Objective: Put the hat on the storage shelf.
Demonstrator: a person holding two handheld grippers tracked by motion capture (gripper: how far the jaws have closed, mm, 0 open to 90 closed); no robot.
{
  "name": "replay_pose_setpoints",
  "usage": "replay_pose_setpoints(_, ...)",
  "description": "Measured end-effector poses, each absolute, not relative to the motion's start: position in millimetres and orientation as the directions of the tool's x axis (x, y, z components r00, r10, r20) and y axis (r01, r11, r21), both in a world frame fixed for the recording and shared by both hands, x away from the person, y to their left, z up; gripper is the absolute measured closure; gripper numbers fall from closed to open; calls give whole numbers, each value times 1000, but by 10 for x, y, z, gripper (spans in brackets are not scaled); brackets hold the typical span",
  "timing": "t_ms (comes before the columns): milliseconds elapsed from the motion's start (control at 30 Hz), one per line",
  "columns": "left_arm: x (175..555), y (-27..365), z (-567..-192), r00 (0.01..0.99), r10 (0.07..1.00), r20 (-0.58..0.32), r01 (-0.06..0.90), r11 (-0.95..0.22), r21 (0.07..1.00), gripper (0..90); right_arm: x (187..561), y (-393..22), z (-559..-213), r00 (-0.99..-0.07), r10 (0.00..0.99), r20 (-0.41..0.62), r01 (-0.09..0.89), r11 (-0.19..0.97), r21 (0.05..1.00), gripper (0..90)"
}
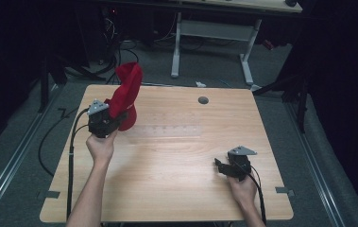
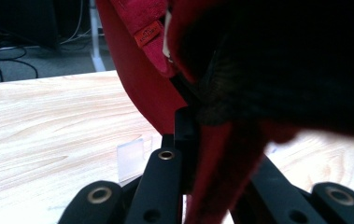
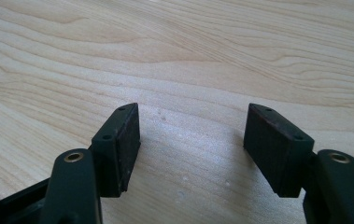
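A red cloth item [image 1: 127, 92] with a small orange label [image 2: 147, 33] stands raised off the wooden table [image 1: 176, 156] at its far left. My left gripper [image 1: 115, 118] is shut on its lower part, and the red fabric [image 2: 221, 158] drapes over the jaws and hides the fingertips in the left gripper view. My right gripper [image 1: 221, 166] hovers low over the table's front right, open, with bare wood between its pads [image 3: 123, 140].
A round cable hole [image 1: 203, 100] lies in the table's far right part. A strip of clear tape [image 1: 167, 131] runs across the middle. Behind the table stands a white-legged desk [image 1: 214, 42], with cables on the floor at far left.
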State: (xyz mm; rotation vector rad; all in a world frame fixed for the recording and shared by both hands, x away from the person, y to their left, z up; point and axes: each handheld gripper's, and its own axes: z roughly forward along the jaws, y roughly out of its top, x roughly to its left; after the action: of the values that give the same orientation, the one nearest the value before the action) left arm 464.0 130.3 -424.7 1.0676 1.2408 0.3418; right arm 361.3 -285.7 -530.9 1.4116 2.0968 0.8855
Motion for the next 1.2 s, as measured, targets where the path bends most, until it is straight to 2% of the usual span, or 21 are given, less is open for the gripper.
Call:
replay_pose_setpoints(400, 4720, 1237, -4359, 318, 759, -568, 315, 481, 818, 854, 3613, -2856, -5309, -369, 929, -19, 634, 267, 726, 364)
replay_pose_setpoints(1200, 4750, 1212, -4439, 285, 751, -596, 311, 516, 798, 852, 3610, -2854, -5308, -368, 930, -18, 635, 266, 725, 362)
